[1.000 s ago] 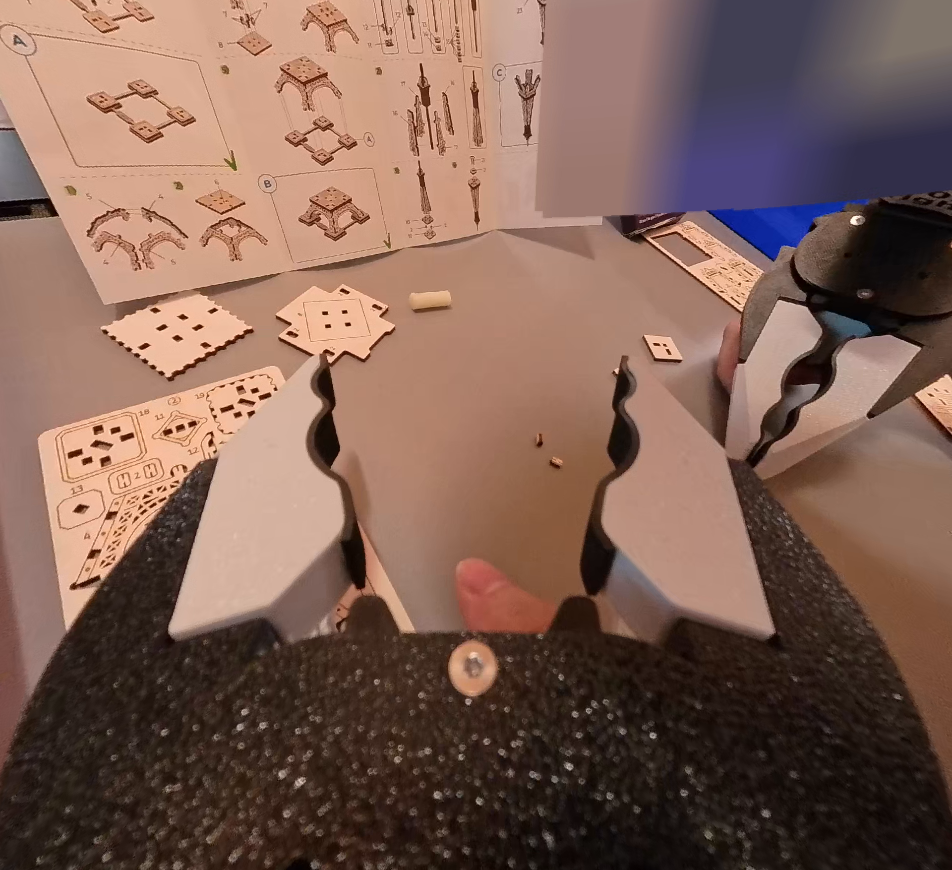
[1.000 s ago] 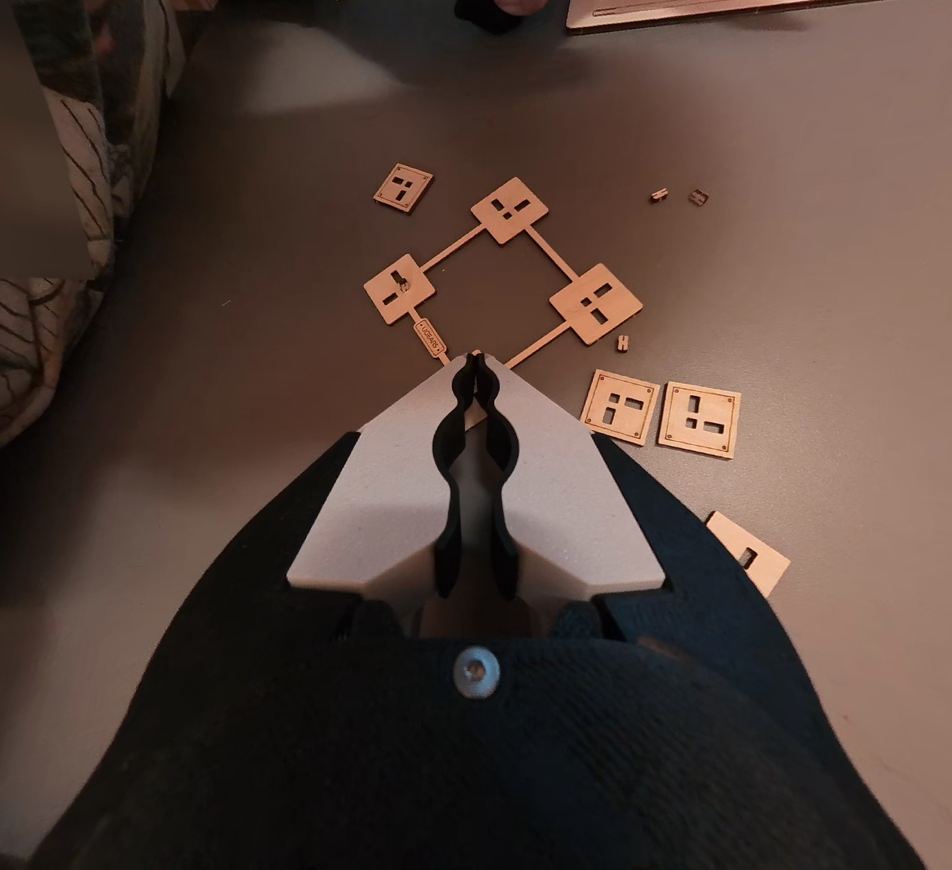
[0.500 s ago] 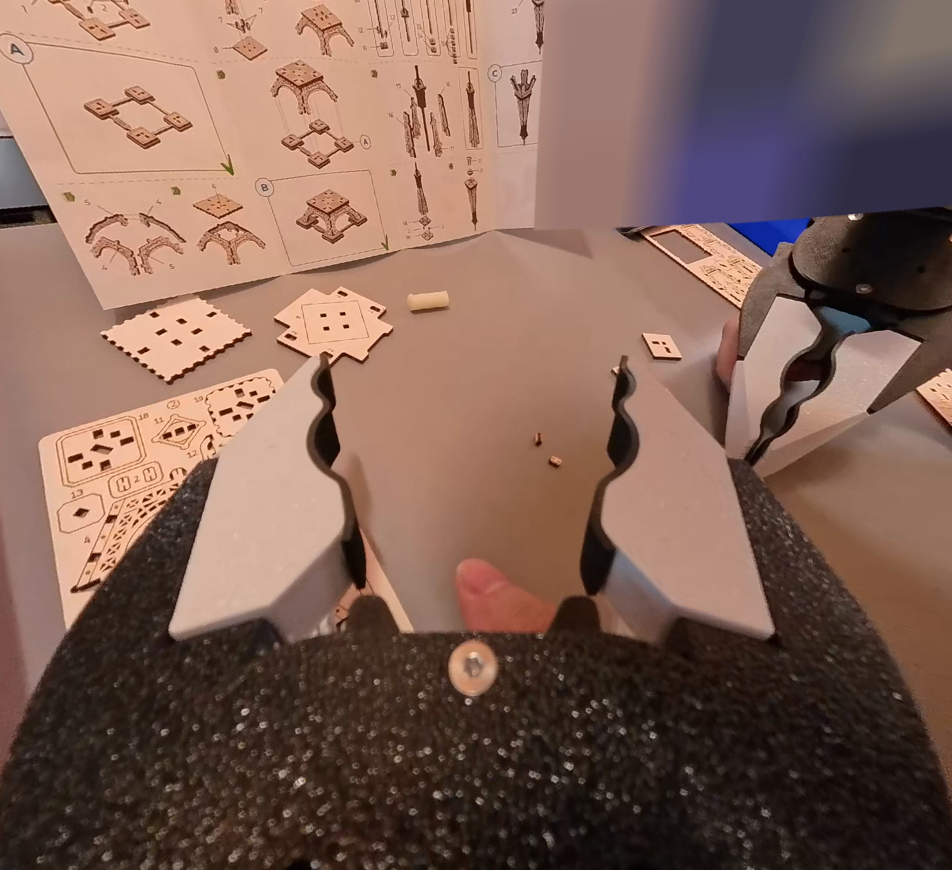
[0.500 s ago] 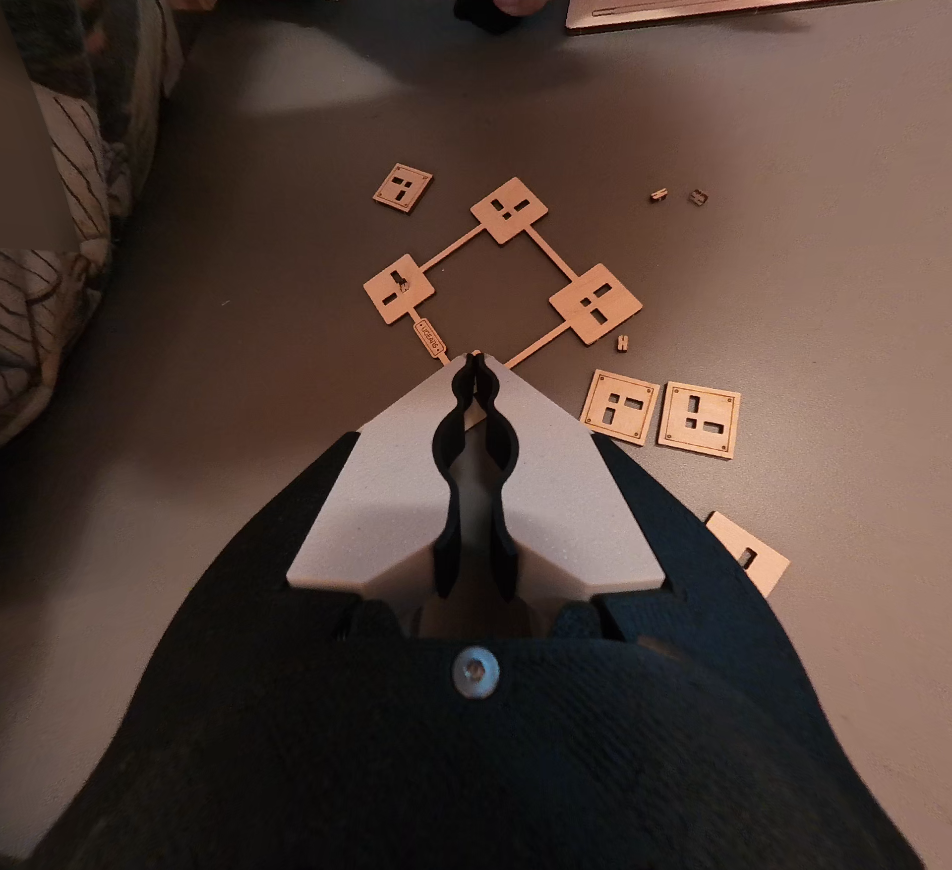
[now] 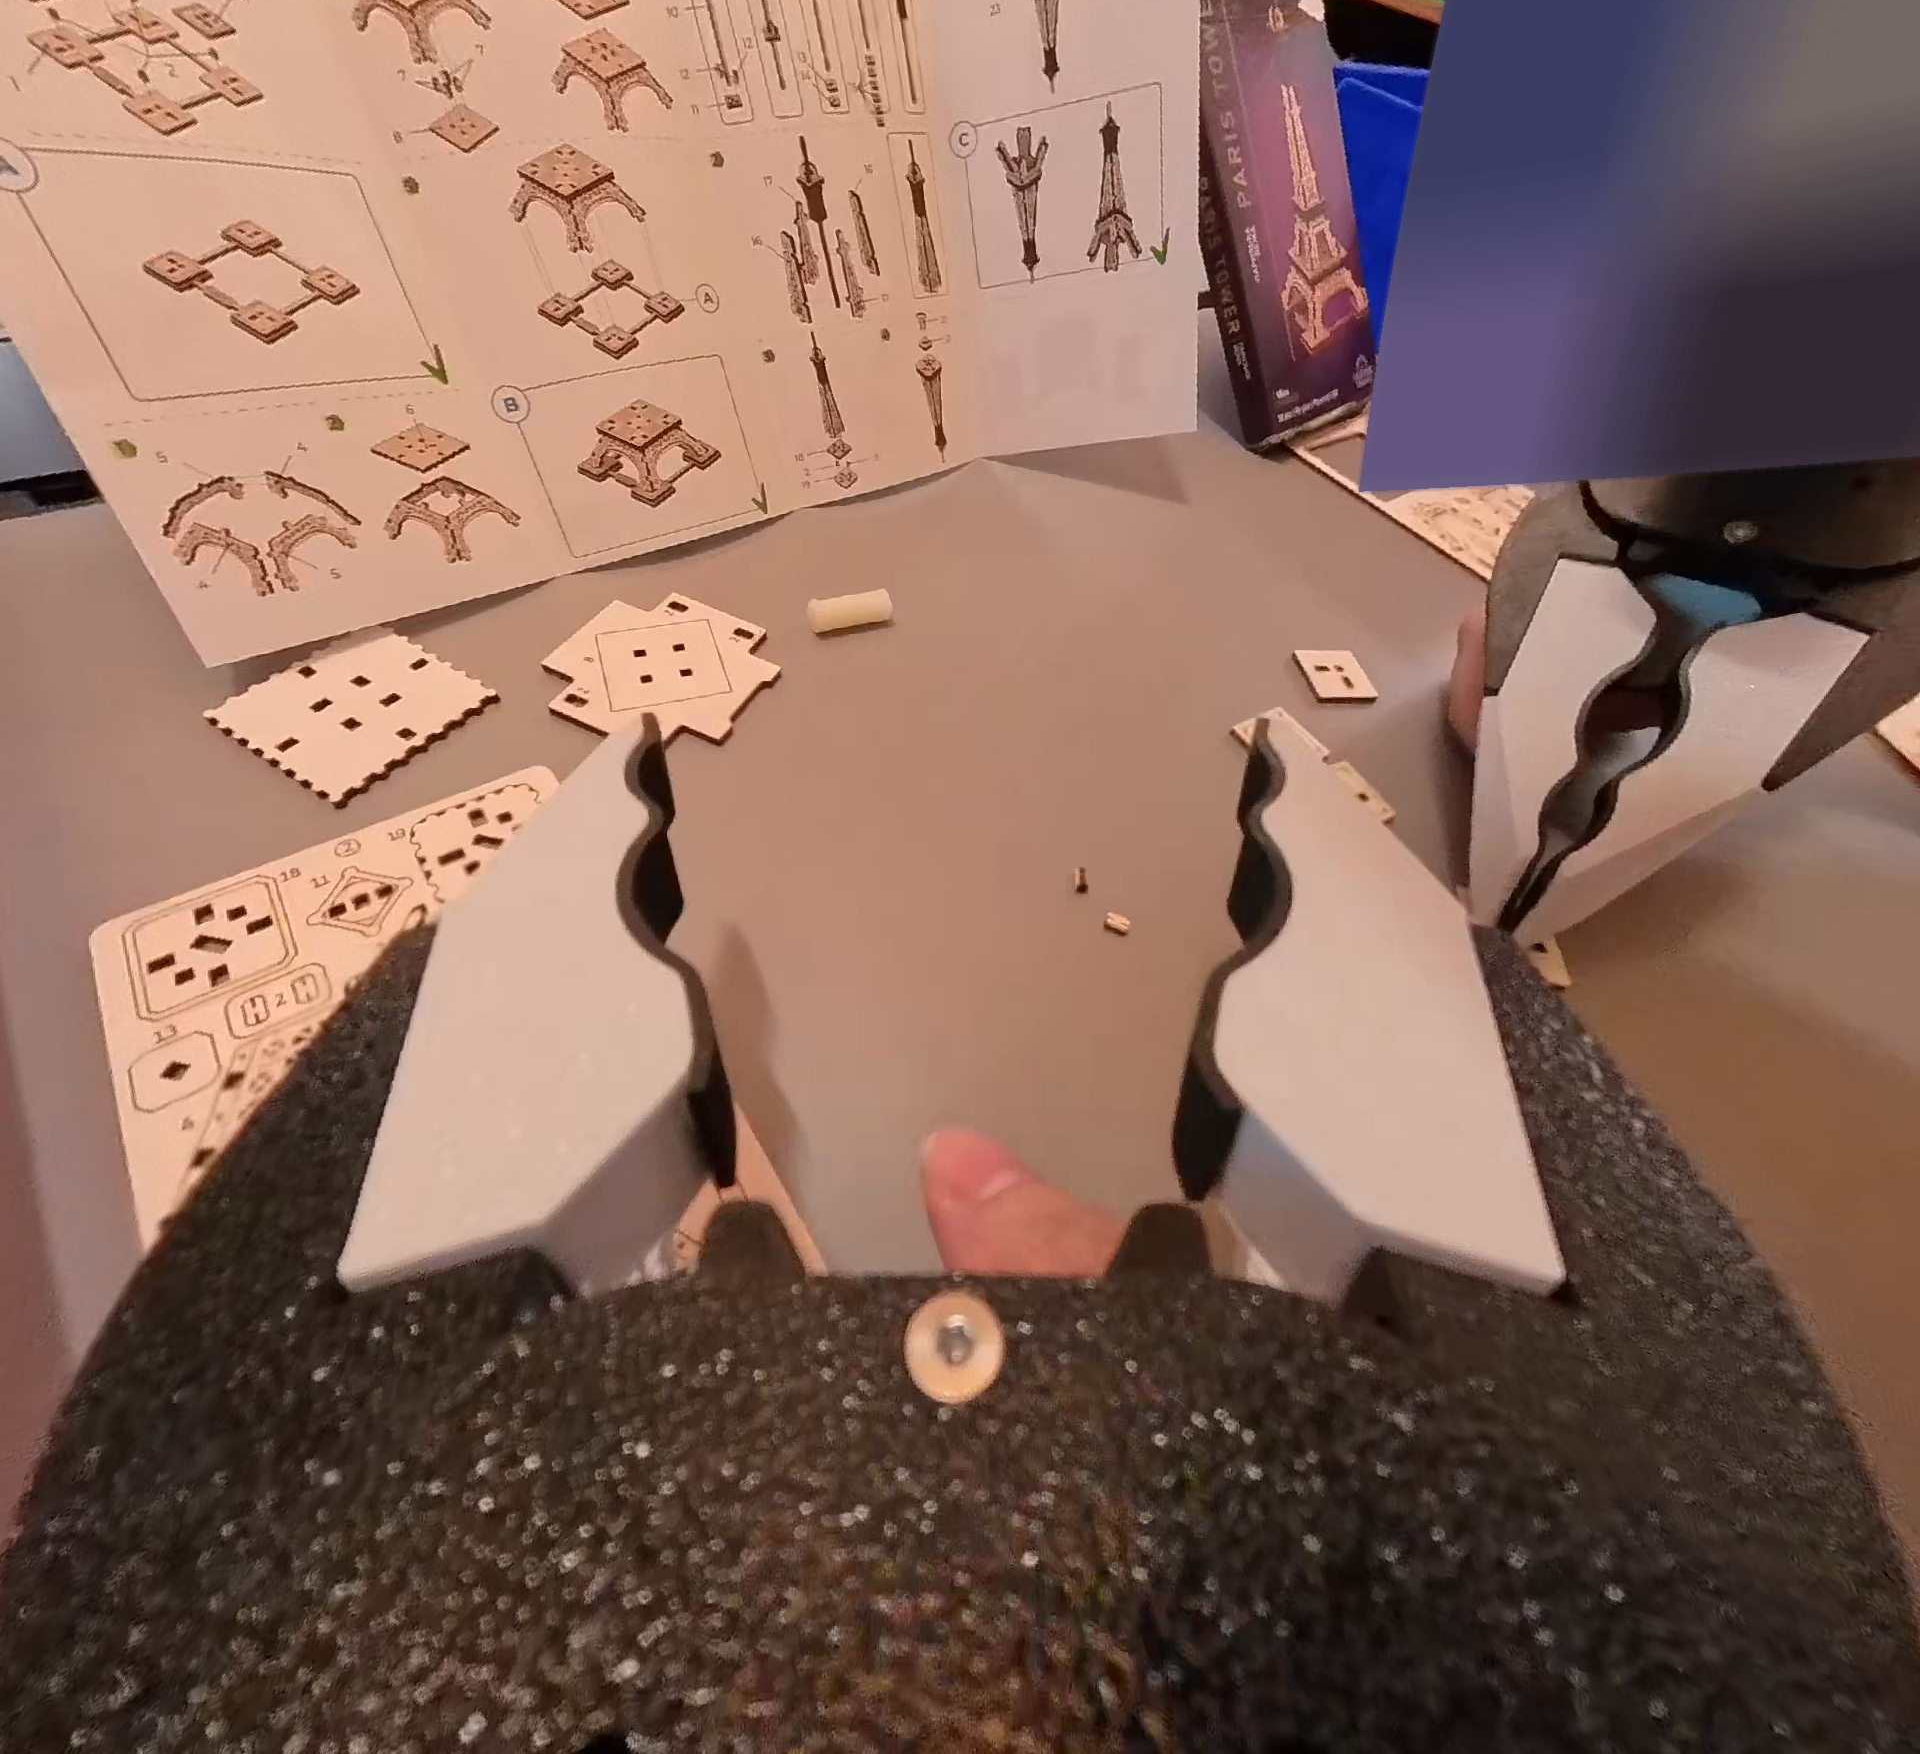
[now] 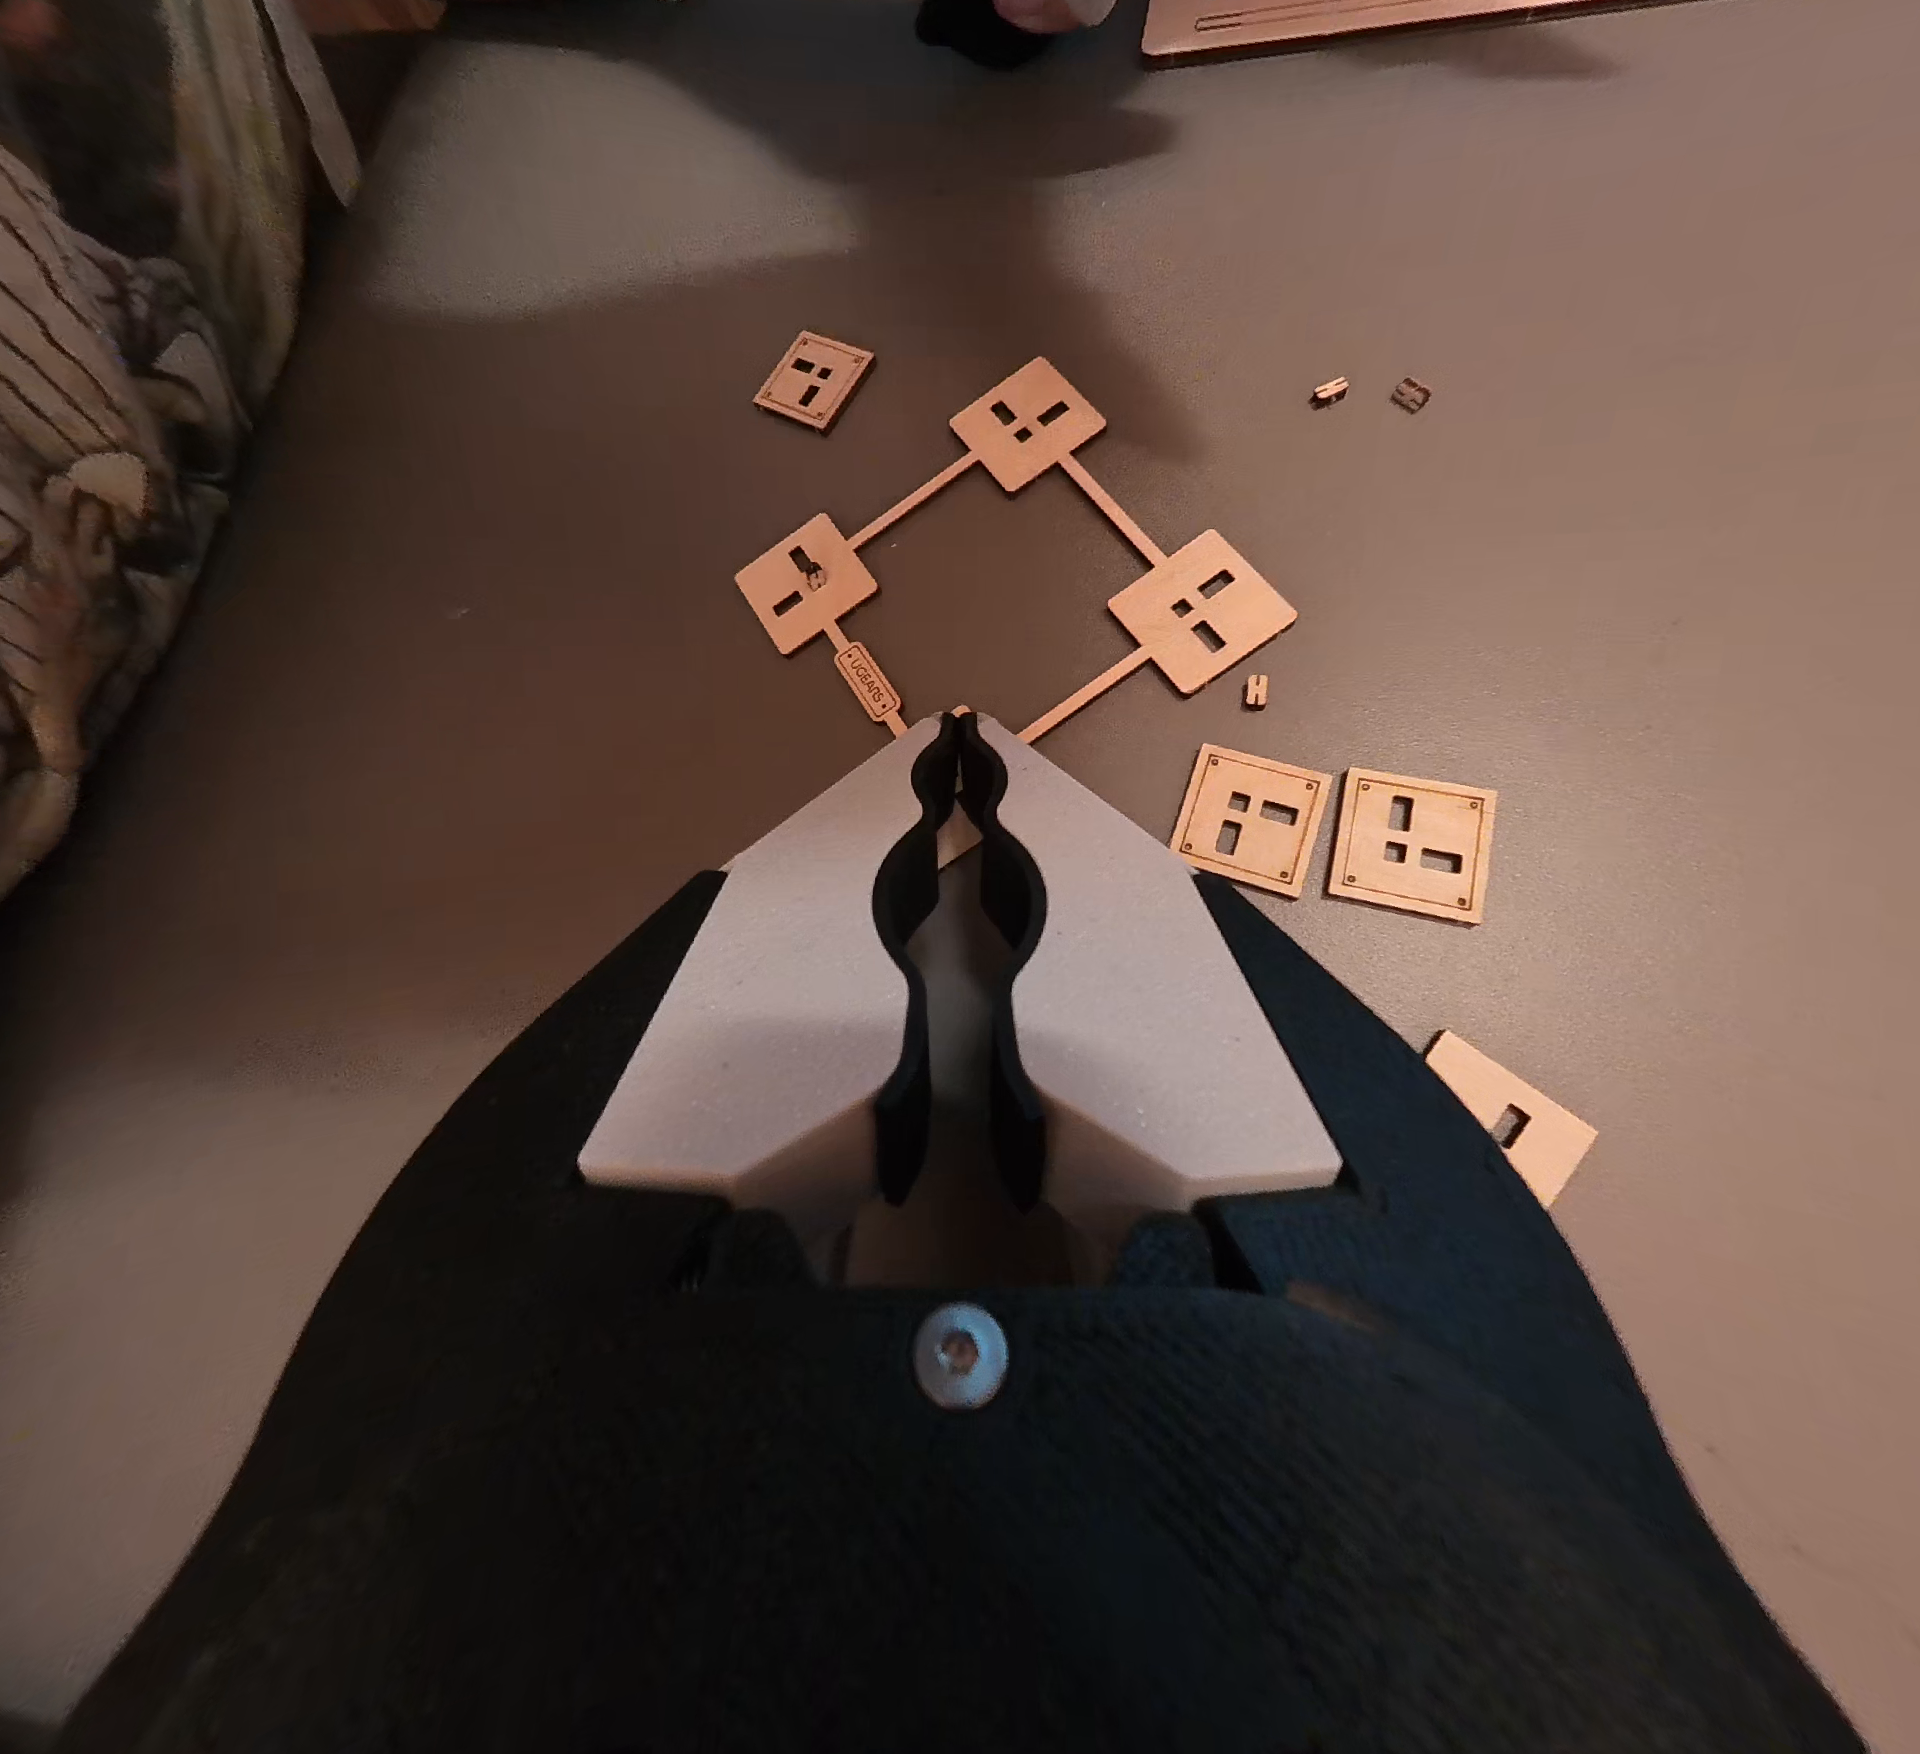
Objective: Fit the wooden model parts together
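Right, the left gripper (image 5: 951, 831) hangs over the middle of the grey worktop (image 5: 935, 561) with its 2 fingers spread wide and nothing between them, only bare surface and 2 tiny wooden pegs (image 5: 1099, 899) lying there. A thumb tip (image 5: 977, 1195) shows low between the fingers. Over to the right gripper (image 6: 958, 730): its fingertips are pinched together, tips down at the near corner pad of the square wooden base frame (image 6: 1023, 551), and that pad is mostly hidden under them, so whether it is actually clamped I cannot tell. The frame lies flat mid-worktop, 4 slotted pads joined by thin bars, with a tiny piece sitting at the slot of the left pad. 1 loose slotted square (image 6: 812, 382) lies just beyond the frame, 2 more slotted squares (image 6: 1335, 831) lie side by side just right of the fingertips, and a small H-shaped peg (image 6: 1257, 691) sits between them and the frame. Toward the far edge, the folded instruction sheet (image 5: 582, 198) stands upright, with 2 platform plates (image 5: 499, 696) flat in front of it and a pale little cylinder (image 5: 850, 611) beside them. A punched-out part sheet (image 5: 229, 956) lies at the left edge, under the left finger.
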### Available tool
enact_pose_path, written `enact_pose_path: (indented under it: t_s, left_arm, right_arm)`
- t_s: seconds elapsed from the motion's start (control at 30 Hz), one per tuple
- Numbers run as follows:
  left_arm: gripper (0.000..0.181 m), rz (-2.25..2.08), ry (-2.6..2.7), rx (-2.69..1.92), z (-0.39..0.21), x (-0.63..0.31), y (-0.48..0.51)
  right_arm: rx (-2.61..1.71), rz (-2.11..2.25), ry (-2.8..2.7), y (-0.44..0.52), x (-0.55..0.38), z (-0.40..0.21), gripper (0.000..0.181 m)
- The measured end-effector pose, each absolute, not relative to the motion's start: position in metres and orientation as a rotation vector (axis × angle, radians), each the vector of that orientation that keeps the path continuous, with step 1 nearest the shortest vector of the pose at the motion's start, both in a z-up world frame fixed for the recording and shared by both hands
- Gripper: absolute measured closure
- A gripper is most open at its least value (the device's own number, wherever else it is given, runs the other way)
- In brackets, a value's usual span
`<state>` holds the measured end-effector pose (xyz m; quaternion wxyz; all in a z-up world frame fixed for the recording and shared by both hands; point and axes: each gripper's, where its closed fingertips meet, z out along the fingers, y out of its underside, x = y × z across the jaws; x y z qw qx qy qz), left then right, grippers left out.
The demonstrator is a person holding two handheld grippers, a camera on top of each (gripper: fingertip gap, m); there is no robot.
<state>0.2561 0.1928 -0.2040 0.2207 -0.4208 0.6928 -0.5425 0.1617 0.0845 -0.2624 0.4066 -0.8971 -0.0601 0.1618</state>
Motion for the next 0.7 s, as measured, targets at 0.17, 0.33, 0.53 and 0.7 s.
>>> enact_pose_path:
  t_s: [0.17, 0.33, 0.53, 0.7]
  left_arm:
    - [0.066, -1.318, 2.013, -1.022, -0.201, 0.256, 0.194]
    - [0.061, -1.288, 2.223, -0.821, -0.212, 0.228, 0.171]
    - [0.086, -1.358, 2.362, -0.799, -0.208, 0.181, 0.16]
    - [0.139, -1.33, 2.421, -0.738, -0.216, 0.158, 0.155]
  right_arm:
    - [-2.262, 0.396, -0.157, 0.085, 0.162, -0.263, 0.181]
    - [-2.262, 0.356, -0.199, 0.085, 0.161, -0.263, 0.181]
    - [-2.241, 0.331, -0.418, 0.084, 0.16, -0.263, 0.181]
    - [-2.28, 0.253, -0.512, 0.079, 0.162, -0.261, 0.181]
